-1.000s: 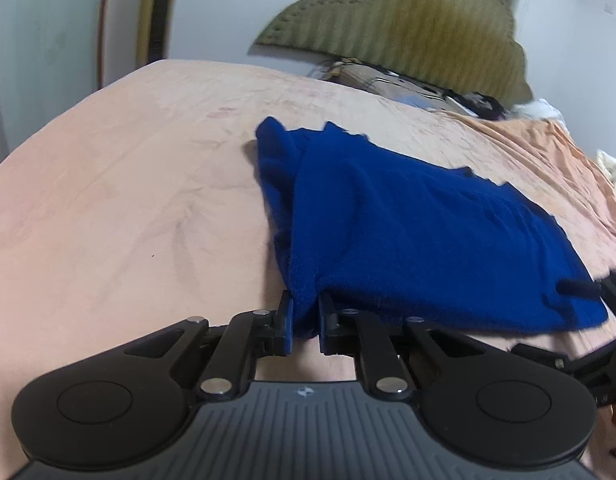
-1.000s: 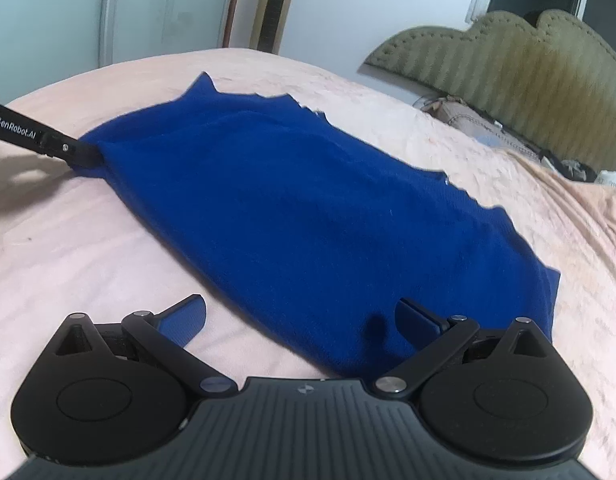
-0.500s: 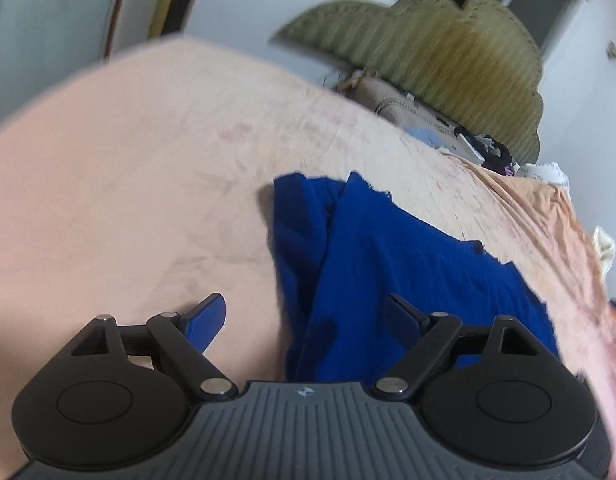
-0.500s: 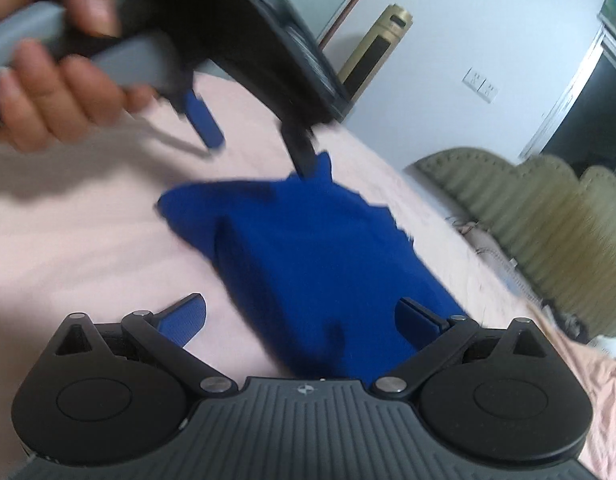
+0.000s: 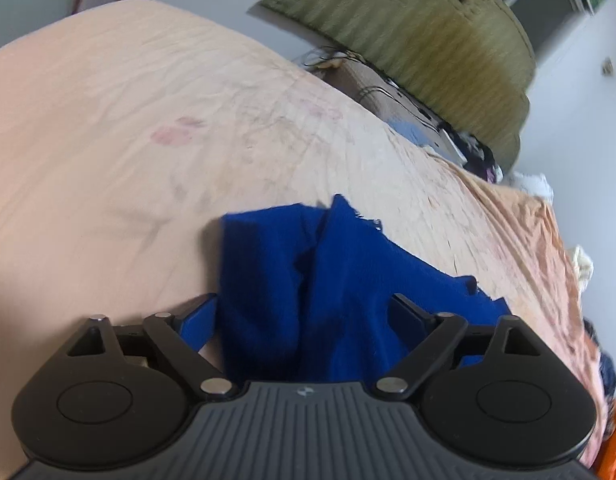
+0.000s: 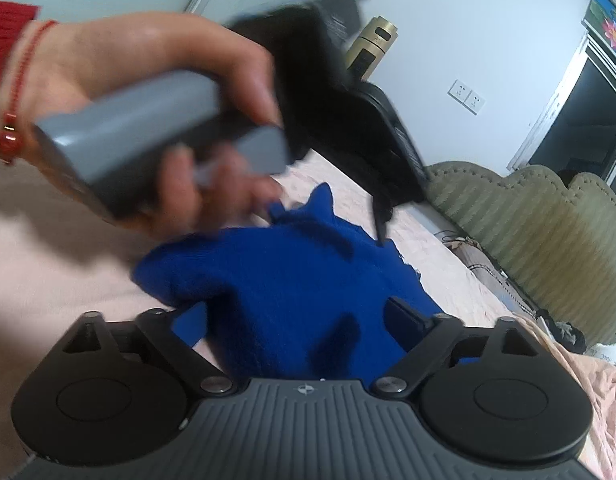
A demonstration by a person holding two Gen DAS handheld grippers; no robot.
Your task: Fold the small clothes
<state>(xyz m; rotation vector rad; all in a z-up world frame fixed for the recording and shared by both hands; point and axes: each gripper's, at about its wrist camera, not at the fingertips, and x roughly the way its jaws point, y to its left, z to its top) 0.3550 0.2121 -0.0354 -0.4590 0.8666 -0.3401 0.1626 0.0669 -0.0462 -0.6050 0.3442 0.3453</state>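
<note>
The blue garment (image 5: 348,292) lies rumpled and folded (edges jagged); both hand-held grippers gape, gripping nothing.

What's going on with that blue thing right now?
Left gripper and right gripper: jaws open, holding nothing. Blue cloth lies folded on bed. Nothing blocking.

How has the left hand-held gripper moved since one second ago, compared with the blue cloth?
Yes. The left hand-held gripper let go of the blue cloth, its jaws just opening, and pulled back from its edge.
</note>
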